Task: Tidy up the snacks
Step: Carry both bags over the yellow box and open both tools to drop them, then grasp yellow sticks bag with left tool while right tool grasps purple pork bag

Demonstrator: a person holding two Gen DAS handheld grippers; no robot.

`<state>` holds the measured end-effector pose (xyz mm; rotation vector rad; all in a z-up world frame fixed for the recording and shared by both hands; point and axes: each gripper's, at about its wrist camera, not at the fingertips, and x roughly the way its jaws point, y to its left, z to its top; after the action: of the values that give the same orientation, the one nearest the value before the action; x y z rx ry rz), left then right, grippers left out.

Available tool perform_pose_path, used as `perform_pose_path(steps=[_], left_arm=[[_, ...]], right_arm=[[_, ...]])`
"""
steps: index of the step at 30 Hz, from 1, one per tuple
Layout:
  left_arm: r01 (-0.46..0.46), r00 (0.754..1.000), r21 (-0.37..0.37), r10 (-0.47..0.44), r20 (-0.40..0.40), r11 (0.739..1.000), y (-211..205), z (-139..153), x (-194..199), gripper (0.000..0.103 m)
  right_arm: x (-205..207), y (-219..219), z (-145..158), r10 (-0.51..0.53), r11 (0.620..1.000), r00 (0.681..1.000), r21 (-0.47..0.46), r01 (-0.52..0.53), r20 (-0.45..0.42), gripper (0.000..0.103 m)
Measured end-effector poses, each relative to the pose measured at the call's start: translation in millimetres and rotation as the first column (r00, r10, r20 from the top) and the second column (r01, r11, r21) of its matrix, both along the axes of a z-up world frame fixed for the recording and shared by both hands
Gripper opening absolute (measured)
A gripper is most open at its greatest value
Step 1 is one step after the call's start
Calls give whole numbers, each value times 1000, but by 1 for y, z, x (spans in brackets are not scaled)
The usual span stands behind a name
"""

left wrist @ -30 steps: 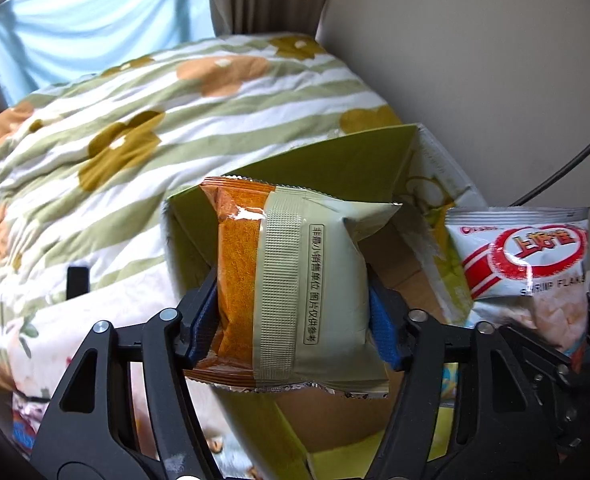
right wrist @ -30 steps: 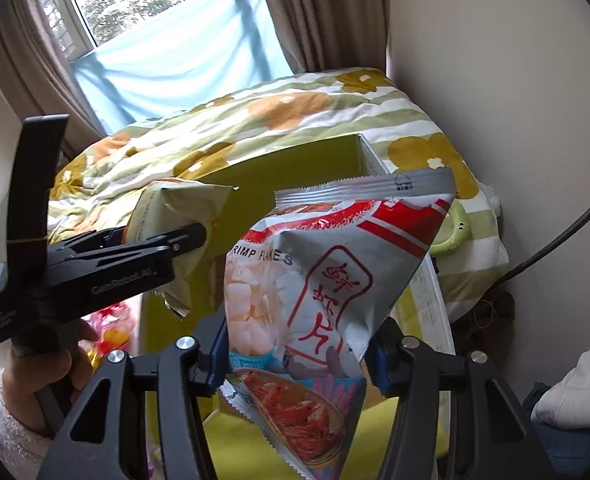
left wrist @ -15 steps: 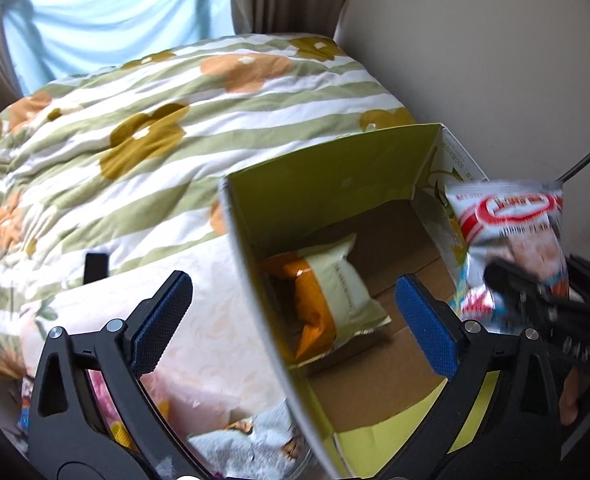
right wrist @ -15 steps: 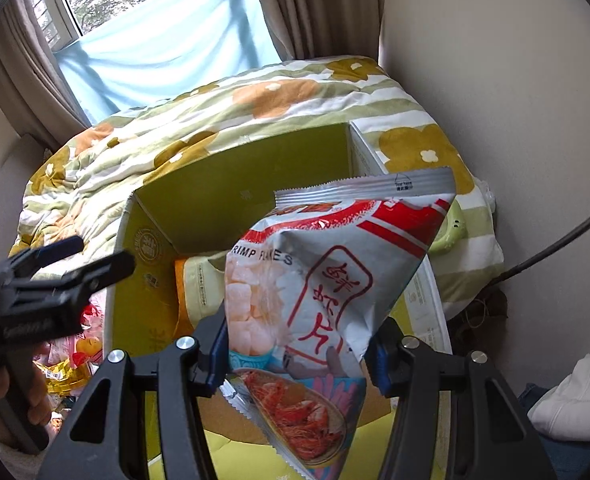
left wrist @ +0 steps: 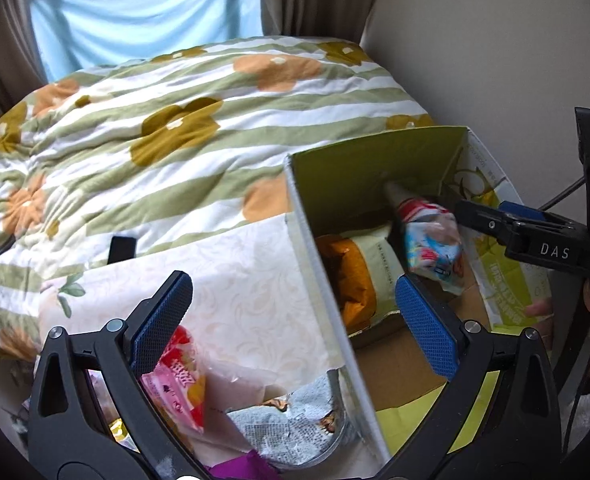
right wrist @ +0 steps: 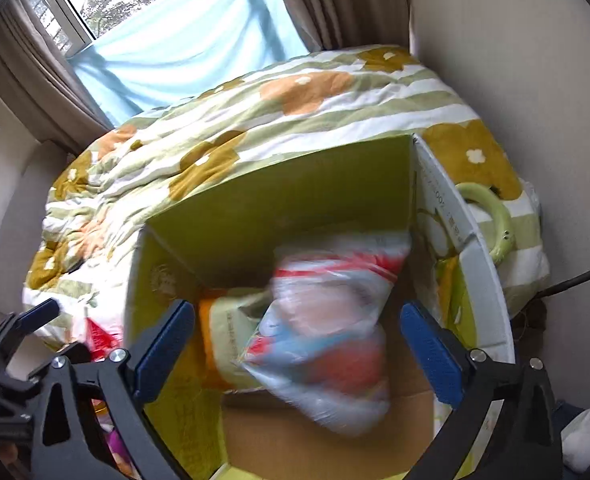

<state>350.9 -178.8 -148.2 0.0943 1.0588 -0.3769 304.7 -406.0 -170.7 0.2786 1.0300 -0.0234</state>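
Green cardboard box (right wrist: pixel 279 200) sits open below the right gripper (right wrist: pixel 295 344). The jaws have just been opening wide; the blurred shrimp-flake bag (right wrist: pixel 327 340) lies between them, unclamped, inside the box beside the orange packet (left wrist: pixel 359 280). Left gripper (left wrist: pixel 291 320) gapes empty.

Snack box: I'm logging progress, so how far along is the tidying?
Done: the orange-and-cream packet lies in the green box. In hand: the shrimp-flakes bag is dropping from the just-opened right gripper. Left: the pink packet and others outside, near the empty left gripper.
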Motion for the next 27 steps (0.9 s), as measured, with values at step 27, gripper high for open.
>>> perform_pose_path(steps=[27], left_arm=[[-151, 975, -58, 159, 154, 987, 71, 101, -141, 101]], right_arm=[[-138, 56, 109, 152, 988, 965, -18, -152, 213, 103]])
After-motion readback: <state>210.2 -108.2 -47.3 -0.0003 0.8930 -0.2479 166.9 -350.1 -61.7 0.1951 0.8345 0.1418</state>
